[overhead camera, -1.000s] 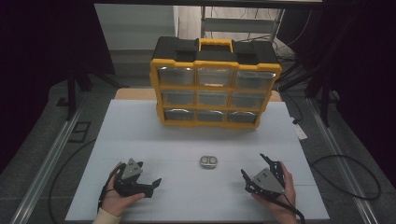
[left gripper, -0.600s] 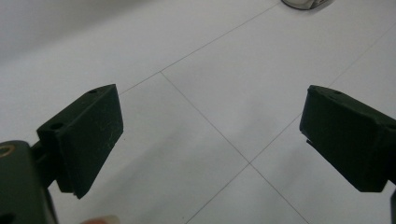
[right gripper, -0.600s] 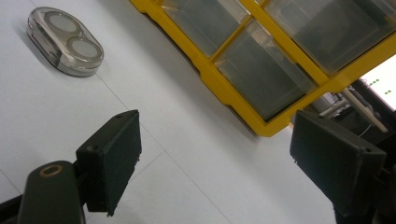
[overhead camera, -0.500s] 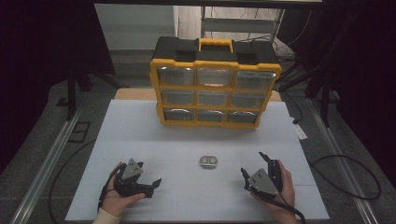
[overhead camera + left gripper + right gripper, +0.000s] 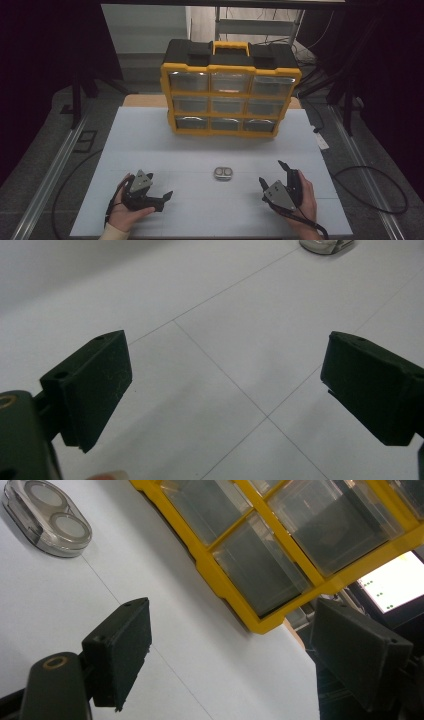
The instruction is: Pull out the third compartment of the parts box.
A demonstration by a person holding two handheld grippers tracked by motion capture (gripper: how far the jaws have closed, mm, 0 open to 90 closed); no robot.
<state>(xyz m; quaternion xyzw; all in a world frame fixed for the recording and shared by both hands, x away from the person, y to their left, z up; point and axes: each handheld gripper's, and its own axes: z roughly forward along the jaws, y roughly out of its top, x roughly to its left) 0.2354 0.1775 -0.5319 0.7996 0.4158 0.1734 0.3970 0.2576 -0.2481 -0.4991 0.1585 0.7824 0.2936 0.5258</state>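
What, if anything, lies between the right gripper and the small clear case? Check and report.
Nothing visible does. Bare white table separates the right gripper from the small clear case; its fingers are spread and empty. The yellow organizer stands farther back.

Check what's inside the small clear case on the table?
The clear case holds two round pale discs side by side under its closed lid, best seen in the right gripper view. What the discs are, and anything beneath them, cannot be made out.
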